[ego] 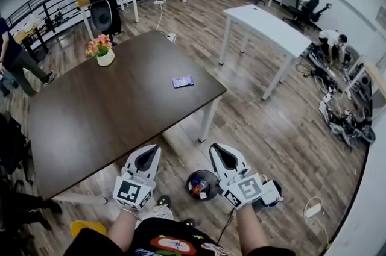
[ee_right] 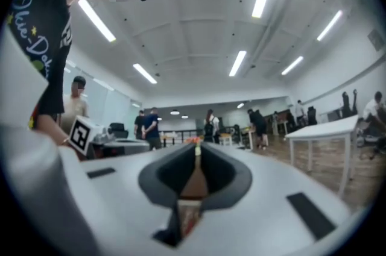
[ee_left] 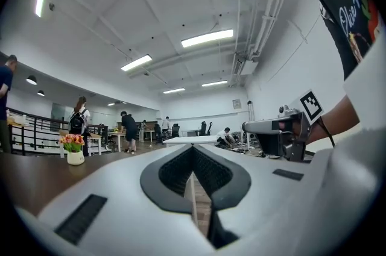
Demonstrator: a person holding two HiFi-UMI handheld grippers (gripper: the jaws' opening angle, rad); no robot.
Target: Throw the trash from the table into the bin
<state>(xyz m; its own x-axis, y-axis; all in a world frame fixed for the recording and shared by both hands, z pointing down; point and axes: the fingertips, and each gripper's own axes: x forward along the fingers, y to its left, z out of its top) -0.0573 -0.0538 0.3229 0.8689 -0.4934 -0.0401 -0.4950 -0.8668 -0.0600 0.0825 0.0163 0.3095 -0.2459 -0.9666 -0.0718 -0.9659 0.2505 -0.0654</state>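
The white left gripper [ego: 146, 158] and white right gripper [ego: 222, 155] are hovering at six o'clock, each pair of jaws pressing together on nothing. Between them on the floor, the round black bin [ego: 205, 173] is already holding colourful scraps. Farther out, toward twelve o'clock, a small blue crinkled wrapper [ego: 183, 81] is lying flat on the dark brown rectangular table [ego: 108, 110], well apart from the white pot of flowers [ego: 104, 51] at ten o'clock. The wrapper is probably waiting next. The reaching gripper should be spreading early, coming in low and pinching a raised edge.
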